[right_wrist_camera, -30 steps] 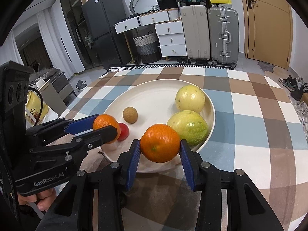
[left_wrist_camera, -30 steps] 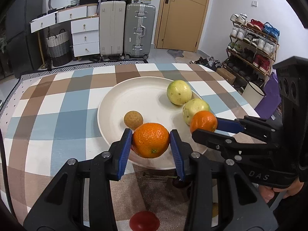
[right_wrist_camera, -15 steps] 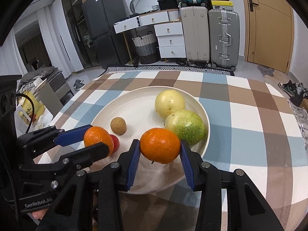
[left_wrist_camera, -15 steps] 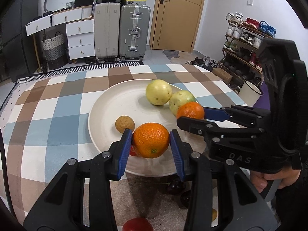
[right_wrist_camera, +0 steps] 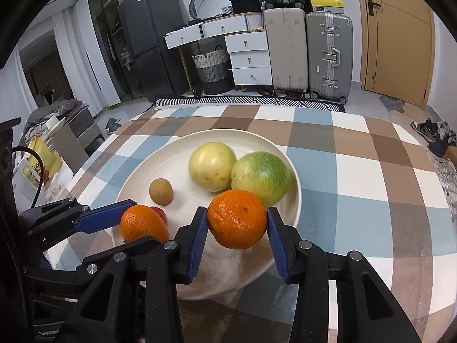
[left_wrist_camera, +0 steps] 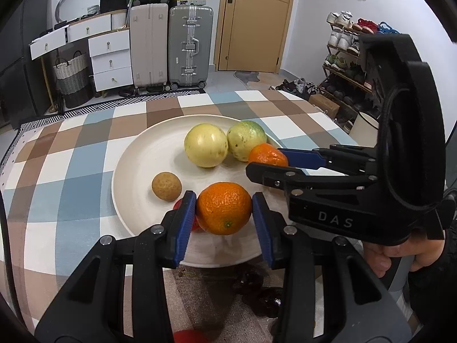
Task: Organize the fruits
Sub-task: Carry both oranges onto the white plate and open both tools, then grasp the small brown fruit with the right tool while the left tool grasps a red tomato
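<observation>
My left gripper is shut on an orange above the near rim of a cream plate; it also shows in the right wrist view. My right gripper is shut on a second orange over the plate's near right part; it shows in the left wrist view. On the plate lie a yellow round fruit, a green-yellow fruit, a small brown fruit and a small red fruit, partly hidden.
The plate sits on a checked tablecloth. Dark fruits and a red fruit lie on the cloth near me. Suitcases, drawers and a shoe rack stand beyond the table.
Both grippers have moved forward over the plate with their oranges still held. The right gripper has closed in beside the green-yellow fruit.
</observation>
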`<action>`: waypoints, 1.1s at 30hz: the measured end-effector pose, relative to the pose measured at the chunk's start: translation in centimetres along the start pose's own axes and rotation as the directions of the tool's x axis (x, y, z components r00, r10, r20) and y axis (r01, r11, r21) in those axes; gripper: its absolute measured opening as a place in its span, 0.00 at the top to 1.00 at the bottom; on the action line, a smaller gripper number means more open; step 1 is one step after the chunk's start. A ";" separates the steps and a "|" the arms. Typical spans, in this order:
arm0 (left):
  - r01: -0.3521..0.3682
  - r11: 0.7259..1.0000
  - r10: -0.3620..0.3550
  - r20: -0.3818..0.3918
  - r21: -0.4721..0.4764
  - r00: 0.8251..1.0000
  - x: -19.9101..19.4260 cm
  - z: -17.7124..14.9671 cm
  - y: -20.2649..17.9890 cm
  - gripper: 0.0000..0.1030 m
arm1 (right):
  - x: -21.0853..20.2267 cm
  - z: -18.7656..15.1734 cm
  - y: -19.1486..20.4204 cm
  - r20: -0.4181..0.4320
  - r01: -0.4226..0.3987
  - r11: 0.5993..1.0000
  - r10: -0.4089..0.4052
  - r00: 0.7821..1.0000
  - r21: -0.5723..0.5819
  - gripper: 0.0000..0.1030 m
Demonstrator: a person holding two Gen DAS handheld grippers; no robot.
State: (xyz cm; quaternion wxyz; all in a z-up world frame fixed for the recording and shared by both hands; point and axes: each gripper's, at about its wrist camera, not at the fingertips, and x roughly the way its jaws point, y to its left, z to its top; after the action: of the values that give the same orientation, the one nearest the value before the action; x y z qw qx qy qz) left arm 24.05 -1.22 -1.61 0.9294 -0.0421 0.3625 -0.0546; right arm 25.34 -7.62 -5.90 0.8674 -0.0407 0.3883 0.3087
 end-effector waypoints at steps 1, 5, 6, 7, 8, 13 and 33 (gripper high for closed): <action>0.001 1.000 -0.001 -0.002 -0.003 1.000 0.1 0.0 0.0 0.64 | 0.1 -0.1 -0.2 -0.003 0.000 1.000 0.000 1.000 0.002 0.59; -0.004 1.000 0.004 -0.010 -0.011 1.000 0.8 0.2 0.3 0.64 | 0.1 -0.2 -0.4 -0.006 0.002 1.000 -0.002 1.000 0.002 0.59; -0.005 1.000 0.005 -0.011 -0.014 1.000 0.9 0.2 0.4 0.64 | 0.1 -0.2 -0.4 -0.006 0.006 1.000 -0.006 1.000 0.001 0.59; -0.008 1.000 0.007 -0.013 -0.015 1.000 1.1 0.3 0.6 0.64 | 0.1 -0.1 -0.4 -0.005 0.007 1.000 -0.007 1.000 0.001 0.59; -0.010 1.000 0.010 -0.013 -0.018 1.000 1.2 0.3 0.7 0.64 | 0.0 -0.1 -0.4 -0.003 0.008 1.000 -0.008 1.000 0.001 0.59; -0.018 0.999 0.017 -0.011 -0.032 1.000 1.6 0.6 1.3 0.64 | -0.9 -0.3 -0.8 0.022 0.010 1.000 -0.011 1.000 0.012 0.55; -0.072 0.996 0.075 0.057 -0.050 0.996 -4.1 0.0 2.1 0.20 | -6.2 -2.4 -0.6 0.078 0.029 0.997 -0.034 0.996 0.069 0.04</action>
State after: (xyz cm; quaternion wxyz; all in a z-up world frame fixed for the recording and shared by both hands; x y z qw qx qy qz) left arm 21.20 1.39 0.88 0.9399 -0.0524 0.3373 -0.0104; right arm 20.96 -11.93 -3.38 0.8877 -0.0051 0.3630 0.2831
